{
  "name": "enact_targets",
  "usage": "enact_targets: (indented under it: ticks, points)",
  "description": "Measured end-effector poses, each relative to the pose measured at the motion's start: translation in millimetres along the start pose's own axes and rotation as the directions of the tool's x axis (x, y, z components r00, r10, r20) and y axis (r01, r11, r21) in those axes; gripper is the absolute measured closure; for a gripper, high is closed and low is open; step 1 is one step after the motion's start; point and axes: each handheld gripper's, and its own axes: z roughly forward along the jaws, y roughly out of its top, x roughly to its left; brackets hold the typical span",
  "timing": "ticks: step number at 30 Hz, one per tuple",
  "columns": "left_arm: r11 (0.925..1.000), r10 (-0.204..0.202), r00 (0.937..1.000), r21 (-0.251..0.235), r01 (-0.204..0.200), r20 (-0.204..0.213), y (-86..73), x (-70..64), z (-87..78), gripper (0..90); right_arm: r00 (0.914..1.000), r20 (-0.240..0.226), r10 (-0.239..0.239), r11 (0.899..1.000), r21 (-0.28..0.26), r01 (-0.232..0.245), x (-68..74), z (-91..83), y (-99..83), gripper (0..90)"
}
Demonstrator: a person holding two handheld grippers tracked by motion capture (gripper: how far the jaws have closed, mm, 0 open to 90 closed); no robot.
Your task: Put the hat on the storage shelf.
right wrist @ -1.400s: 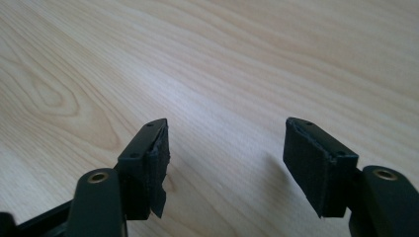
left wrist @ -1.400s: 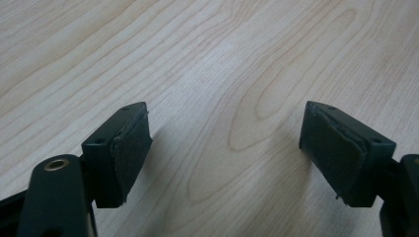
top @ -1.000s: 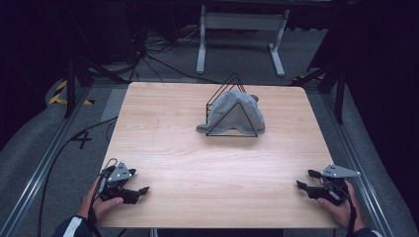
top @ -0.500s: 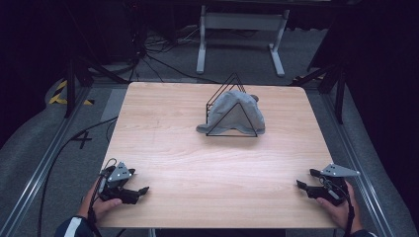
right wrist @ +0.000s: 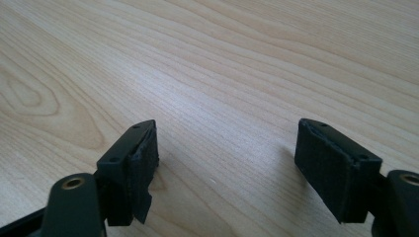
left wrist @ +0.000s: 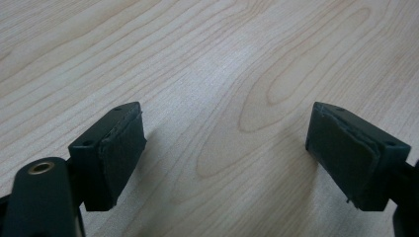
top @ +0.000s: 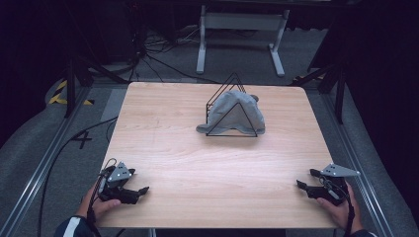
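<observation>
Presently, nothing is in hand. Nearest the person, the left gripper [top: 140,190] rests low at the near left corner of the table [top: 163,133], and the right gripper [top: 305,179] sits at the near right edge — each held in a hand, each pointing inward across the wood. In the left gripper view the jaws stand wide apart with bare wood grain between the pads [left wrist: 121,158]; the right gripper view gives the same finding, pads [right wrist: 141,170] spread wide, nothing between them, nothing touched.

Farther off, toward the far middle of the table, a grey cloth [top: 232,112] lies draped over a black wire rack [top: 223,94] of triangular frames, well apart from both grippers. One edge of the cloth trails onto the tabletop at the rack's left foot.

Judgement: work on the cloth has not begun — no reach, no contact. All handling of it remains to be done.
</observation>
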Motion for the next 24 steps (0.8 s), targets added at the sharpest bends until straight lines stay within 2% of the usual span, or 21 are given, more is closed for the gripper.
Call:
enact_targets:
  ticks: [9,10,24]
  points:
    - [1.0,0.008,1.0,-0.003,-0.008,0.0,0.1,0.8,0.2,15.5,1.0,0.0,0.0,1.0,0.0,0.0,0.0,0.0,0.0,25.0]
    - [1.0,-0.006,1.0,-0.005,0.006,0.003,-0.2,0.1,0.5,15.4,1.0,0.0,0.0,1.0,0.0,0.0,-0.1,0.0,0.0,25.0]
    - [1.0,-0.006,1.0,0.001,0.006,0.006,0.4,0.8,0.6,15.0,1.0,0.002,0.001,1.0,0.001,-0.001,0.0,0.0,0.0,24.5]
